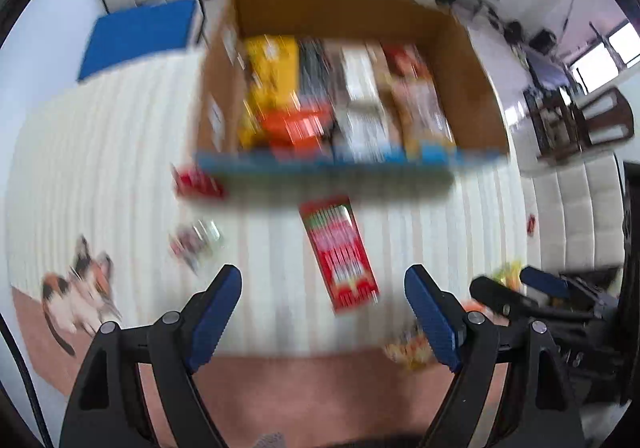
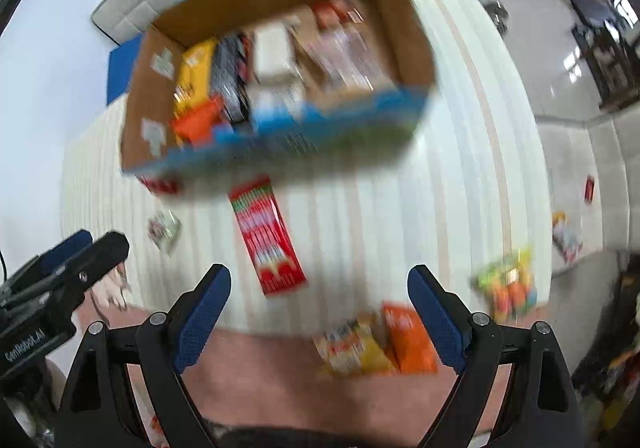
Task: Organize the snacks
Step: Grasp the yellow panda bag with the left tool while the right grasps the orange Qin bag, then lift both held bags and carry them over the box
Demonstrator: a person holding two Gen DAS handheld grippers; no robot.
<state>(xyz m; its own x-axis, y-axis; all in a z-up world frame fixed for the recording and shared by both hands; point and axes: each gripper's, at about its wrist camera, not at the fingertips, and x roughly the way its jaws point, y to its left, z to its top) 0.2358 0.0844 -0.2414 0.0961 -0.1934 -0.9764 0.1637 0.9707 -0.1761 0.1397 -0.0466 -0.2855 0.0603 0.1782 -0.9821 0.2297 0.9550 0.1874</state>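
Note:
A cardboard box (image 1: pixel 468 80) (image 2: pixel 152 88) with a blue front edge stands on a white striped rug, packed with snack packs in a row. A long red snack pack (image 1: pixel 340 252) (image 2: pixel 268 240) lies on the rug just in front of it. My left gripper (image 1: pixel 324 308) hangs open above the rug, nothing between its blue pads. My right gripper (image 2: pixel 320 308) is open too and holds nothing. An orange bag (image 2: pixel 408 336) and a yellow pack (image 2: pixel 352 344) lie between the right fingers' line of sight. Both views are blurred by motion.
A small red pack (image 1: pixel 198 184) and a clear wrapper (image 1: pixel 196 242) lie left of the long pack. A green and orange bag (image 2: pixel 508 284) sits at the rug's right edge. A cat picture (image 1: pixel 80 288) is on the rug. White cushioned seats (image 1: pixel 580 208) flank it.

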